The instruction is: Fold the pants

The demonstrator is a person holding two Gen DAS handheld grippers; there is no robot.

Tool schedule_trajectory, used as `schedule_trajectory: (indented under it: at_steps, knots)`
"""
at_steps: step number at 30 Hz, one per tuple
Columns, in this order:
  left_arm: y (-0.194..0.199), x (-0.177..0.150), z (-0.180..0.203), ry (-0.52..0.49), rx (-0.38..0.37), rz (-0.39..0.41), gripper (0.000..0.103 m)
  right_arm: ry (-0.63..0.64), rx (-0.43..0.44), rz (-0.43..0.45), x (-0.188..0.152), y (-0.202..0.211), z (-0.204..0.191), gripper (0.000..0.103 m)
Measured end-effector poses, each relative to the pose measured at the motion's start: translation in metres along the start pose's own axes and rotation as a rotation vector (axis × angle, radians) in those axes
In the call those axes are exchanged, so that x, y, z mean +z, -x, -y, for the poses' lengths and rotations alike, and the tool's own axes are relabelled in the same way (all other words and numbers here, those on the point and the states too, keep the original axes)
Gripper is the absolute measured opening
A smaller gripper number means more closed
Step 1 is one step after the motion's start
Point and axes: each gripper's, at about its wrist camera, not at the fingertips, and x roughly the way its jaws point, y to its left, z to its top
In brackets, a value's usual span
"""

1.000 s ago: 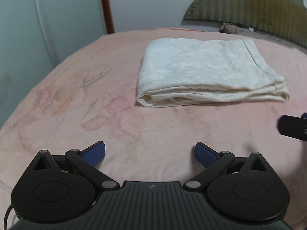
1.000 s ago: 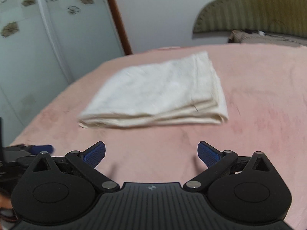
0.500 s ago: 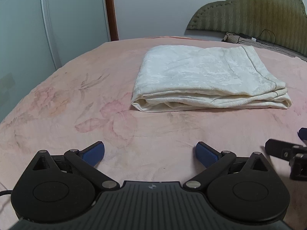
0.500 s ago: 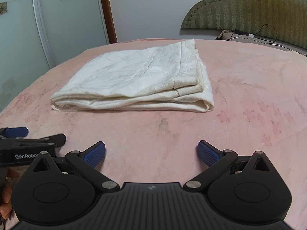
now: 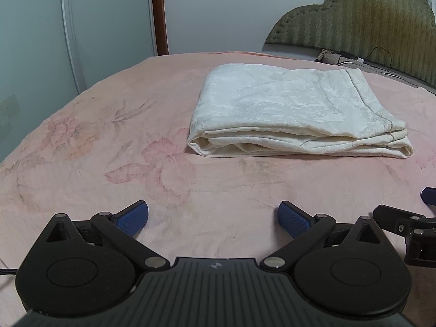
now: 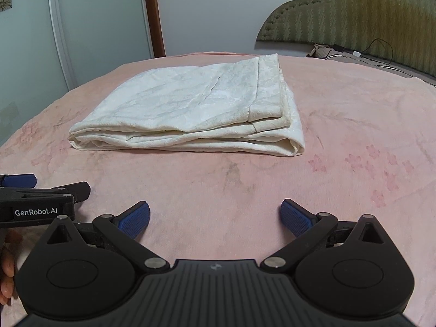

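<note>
The cream-white pants [image 5: 294,111] lie folded into a flat rectangle of several layers on the pink bed, also seen from the right wrist as pants [image 6: 190,109]. My left gripper [image 5: 213,216] hovers open over bare blanket, well short of the fold's near edge, nothing between its blue pads. My right gripper [image 6: 215,218] is likewise open and empty, back from the pants. Each gripper shows at the edge of the other's view: the right gripper [image 5: 408,218] at the far right, the left gripper [image 6: 35,193] at the far left, with a hand beneath it.
A pink floral blanket [image 5: 109,150] covers the bed. An olive padded headboard [image 5: 368,21] stands at the back right, with a cable and small items [image 5: 354,60] below it. Pale wardrobe doors [image 6: 68,27] and a brown door frame [image 5: 159,13] rise at the back left.
Both grippers have drawn back and levelled out, so the folded pants sit a little farther off and more squarely in view. The pants themselves have not moved.
</note>
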Motion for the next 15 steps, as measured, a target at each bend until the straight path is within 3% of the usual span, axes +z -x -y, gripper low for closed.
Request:
schedule_trajectory:
  at_steps: [15]
  knots:
    - [-0.0005,-0.0006,-0.0031,0.018,-0.018,-0.002,0.103,0.027,-0.023,-0.005,-0.002,-0.001,-0.004,0.103]
